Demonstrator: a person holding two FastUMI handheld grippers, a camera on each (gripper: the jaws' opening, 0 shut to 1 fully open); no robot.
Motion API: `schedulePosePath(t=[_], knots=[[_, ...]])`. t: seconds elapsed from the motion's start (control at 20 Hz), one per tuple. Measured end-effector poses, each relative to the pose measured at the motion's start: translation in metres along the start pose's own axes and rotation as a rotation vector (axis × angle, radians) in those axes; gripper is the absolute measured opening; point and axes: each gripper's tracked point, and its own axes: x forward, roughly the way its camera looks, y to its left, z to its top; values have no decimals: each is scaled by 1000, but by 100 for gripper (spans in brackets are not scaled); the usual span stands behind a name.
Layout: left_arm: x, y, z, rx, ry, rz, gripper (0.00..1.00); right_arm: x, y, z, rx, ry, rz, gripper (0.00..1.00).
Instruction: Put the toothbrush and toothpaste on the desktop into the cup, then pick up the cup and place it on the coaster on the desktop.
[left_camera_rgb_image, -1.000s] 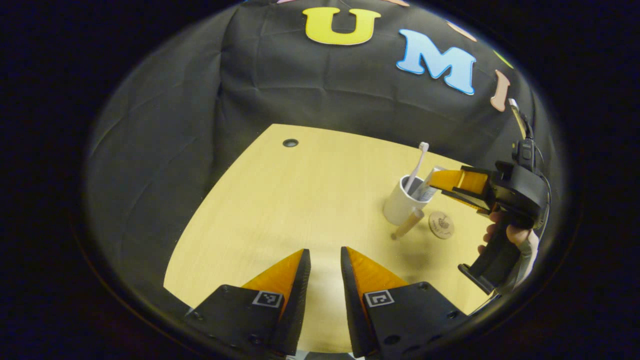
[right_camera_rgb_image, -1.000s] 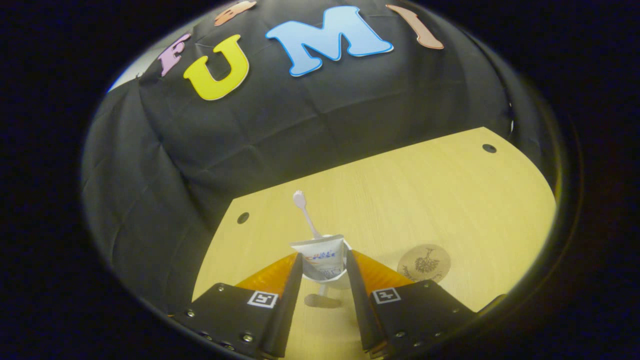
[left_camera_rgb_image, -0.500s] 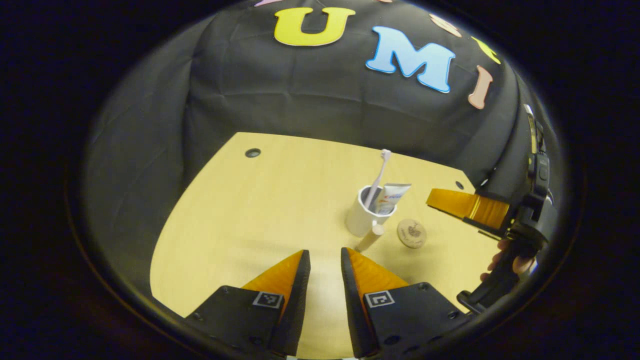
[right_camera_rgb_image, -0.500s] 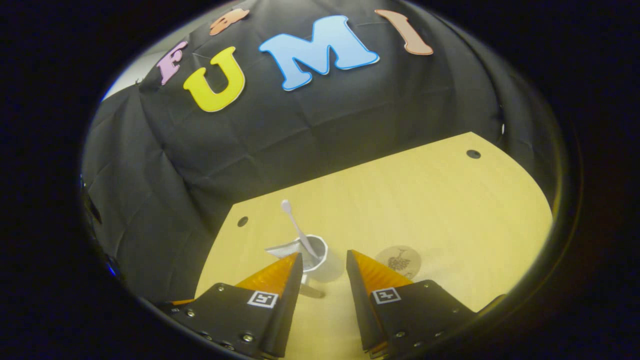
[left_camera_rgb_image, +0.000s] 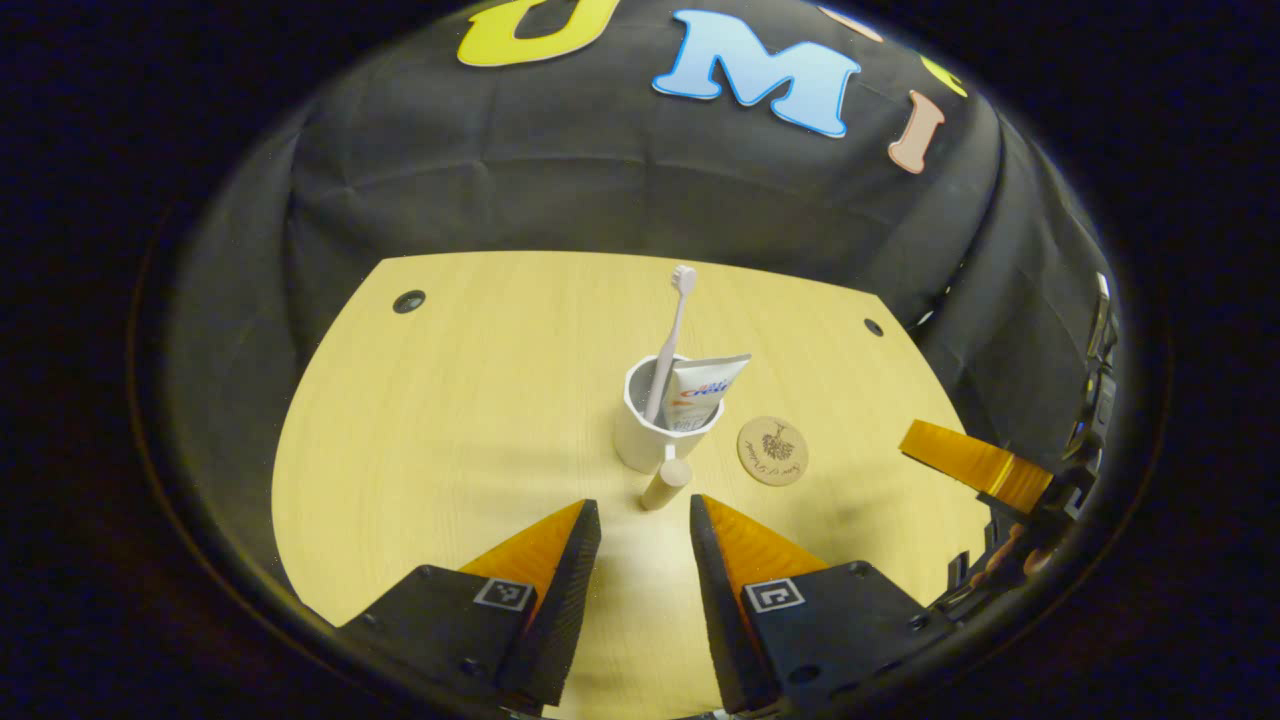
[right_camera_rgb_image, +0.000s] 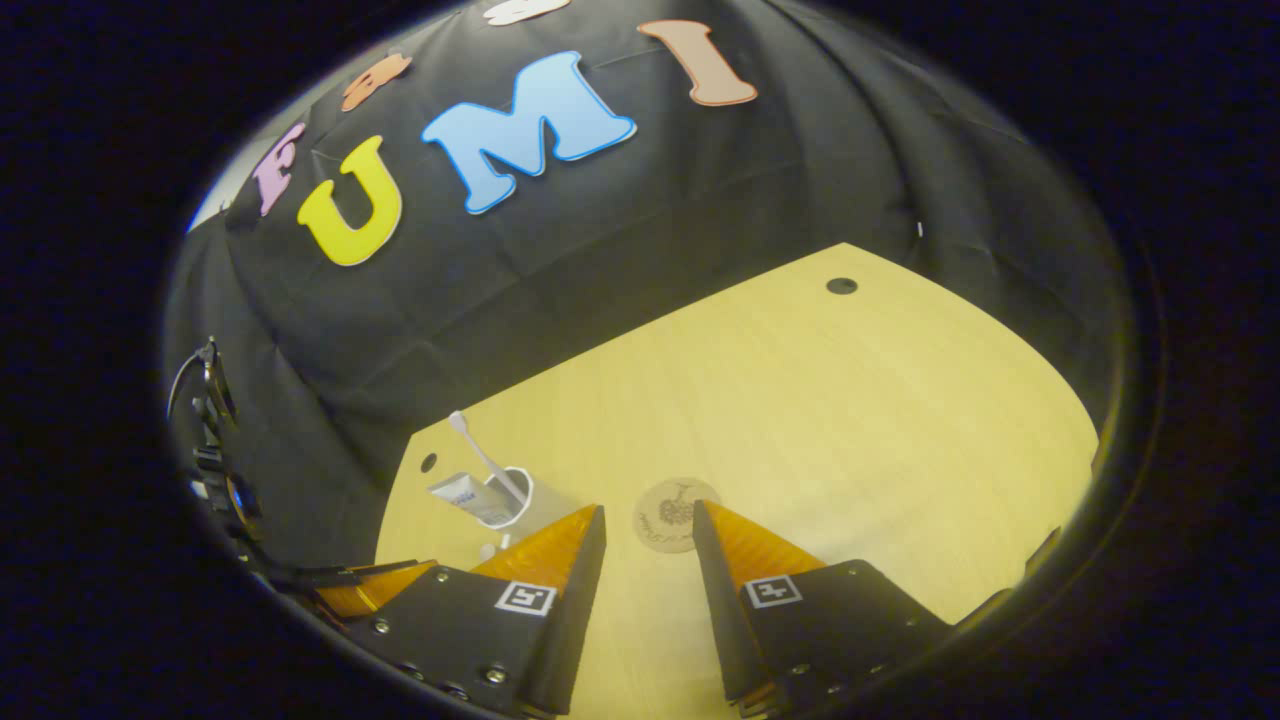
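A white cup (left_camera_rgb_image: 640, 435) stands on the wooden desktop (left_camera_rgb_image: 450, 420) with a pale toothbrush (left_camera_rgb_image: 672, 325) and a toothpaste tube (left_camera_rgb_image: 705, 390) upright inside it. Its stubby handle (left_camera_rgb_image: 665, 485) points toward my left gripper (left_camera_rgb_image: 645, 520), which is open, with the handle just ahead of its fingertips. A round wooden coaster (left_camera_rgb_image: 772, 451) lies right beside the cup, bare. My right gripper (right_camera_rgb_image: 648, 525) is open and holds nothing; the coaster (right_camera_rgb_image: 675, 513) lies just beyond its tips, and the cup (right_camera_rgb_image: 512, 497) with the toothbrush (right_camera_rgb_image: 478, 455) and toothpaste (right_camera_rgb_image: 458, 492) stands off to its left.
The black cloth wall rings the desk on the far sides. Small dark holes (left_camera_rgb_image: 408, 301) (left_camera_rgb_image: 873, 327) mark the desk's back corners. The right gripper (left_camera_rgb_image: 975, 465) and a hand show at the right edge of the left gripper view; the left gripper (right_camera_rgb_image: 370, 598) shows low left in the right gripper view.
The right gripper let go of the toothpaste, which now stands in the cup, and drew back to the right. The left gripper moved in toward the cup's handle and opened a little wider.
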Motion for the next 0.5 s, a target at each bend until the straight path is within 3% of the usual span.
schedulePosePath(t=[0.5], knots=[[63, -16, 4, 95, 159, 9, 62, -27, -91, 4, 149, -34, -144, 54]])
